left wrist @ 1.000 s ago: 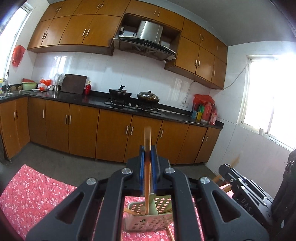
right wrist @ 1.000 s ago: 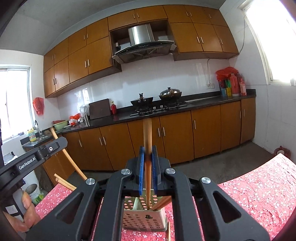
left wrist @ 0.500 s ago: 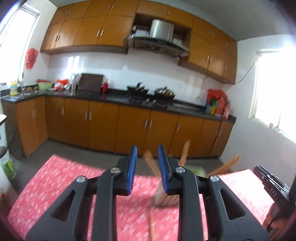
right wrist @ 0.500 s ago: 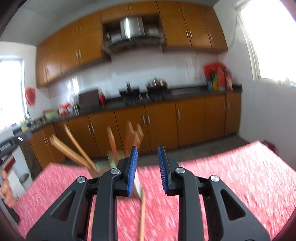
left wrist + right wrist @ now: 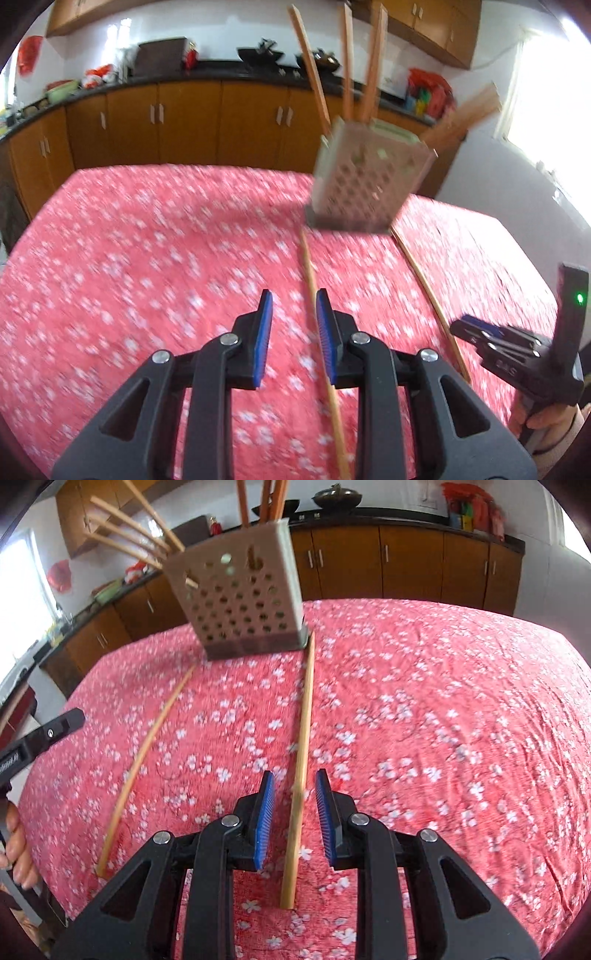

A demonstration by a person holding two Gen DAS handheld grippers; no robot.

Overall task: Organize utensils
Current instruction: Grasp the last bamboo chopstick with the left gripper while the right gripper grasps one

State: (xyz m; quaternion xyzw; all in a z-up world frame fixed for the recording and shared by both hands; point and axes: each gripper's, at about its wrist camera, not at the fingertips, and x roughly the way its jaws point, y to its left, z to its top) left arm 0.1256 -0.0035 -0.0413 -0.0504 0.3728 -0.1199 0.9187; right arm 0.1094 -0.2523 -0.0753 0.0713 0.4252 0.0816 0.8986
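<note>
1. Spreading out ahead of both my claws is the tabletop (image 5: 461,720), under a red flowered cloth. Apart from the holder and two loose sticks I see nothing else on it.

2. Ahead of my right claw and a little to its left stands the perforated utensil holder (image 5: 240,605); from my left claw it sits ahead and to the right. Several wooden chopsticks already stand in it, some upright, some leaning out over the rim. That part of the job looks done, though blur keeps me from counting them.

3. Two chopsticks are left flat on the cloth, each running from near the holder's base back towards me. They lie well apart, side by side.

4. One chopstick (image 5: 301,760) runs right between the blue pads of my right claw (image 5: 293,805). Its jaws have just been opening and now stand spread, not pressing the wood.

5. The other chopstick (image 5: 314,280) passes just inside the right-hand pad of my left claw (image 5: 293,328). Those jaws have also just been opening and stand apart, pinching nothing; whether the pad touches the stick I cannot tell.

6. By my reckoning the task is near its end: pinch these two and stand them in the holder.
</note>
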